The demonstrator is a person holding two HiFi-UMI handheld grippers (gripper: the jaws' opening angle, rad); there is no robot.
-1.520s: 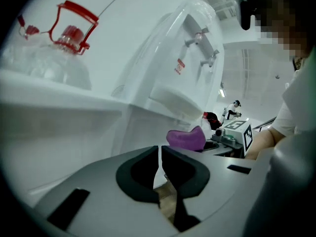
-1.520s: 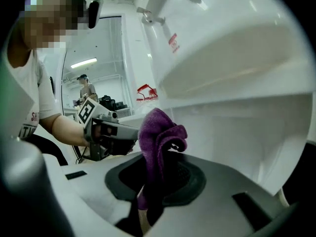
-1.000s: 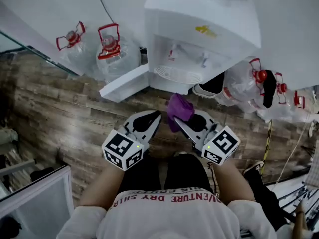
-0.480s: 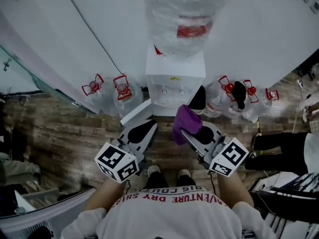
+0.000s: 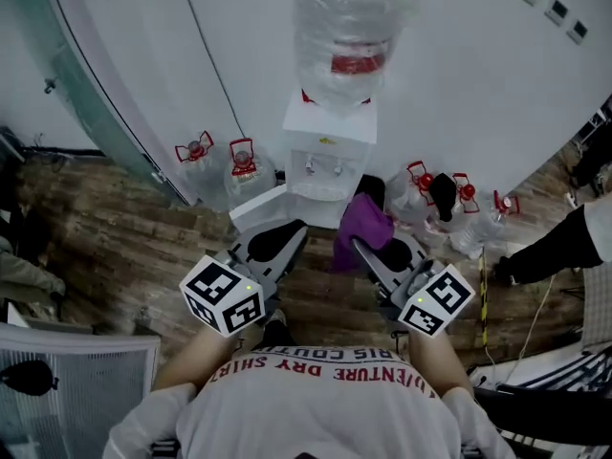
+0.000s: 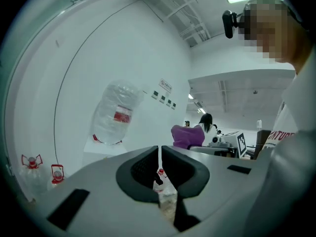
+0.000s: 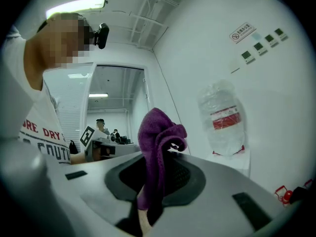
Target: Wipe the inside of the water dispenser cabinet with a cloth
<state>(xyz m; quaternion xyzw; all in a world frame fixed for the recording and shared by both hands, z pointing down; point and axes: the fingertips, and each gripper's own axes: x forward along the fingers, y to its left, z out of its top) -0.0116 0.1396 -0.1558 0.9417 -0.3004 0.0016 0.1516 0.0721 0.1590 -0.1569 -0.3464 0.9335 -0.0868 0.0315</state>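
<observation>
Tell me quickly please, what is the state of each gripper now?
Left gripper: closed, holding nothing.
Right gripper: closed on the purple cloth.

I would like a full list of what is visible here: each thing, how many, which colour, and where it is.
water dispenser: one, white, against the wall, centre.
large bottle: one, clear with a red label, upside down on top of the dispenser.
cabinet door: one, white, swung open at the dispenser's base.
left spare bottles: two, clear with red handles, on the floor left of the dispenser.
right spare bottles: about three, clear with red handles, on the floor to its right.
floor: brown wood planks.
cloth: one, purple, in front of the dispenser.
bystander's sleeve: one, dark, right edge.
left gripper: grey, jaws together, empty.
right gripper: grey, shut on the cloth.
</observation>
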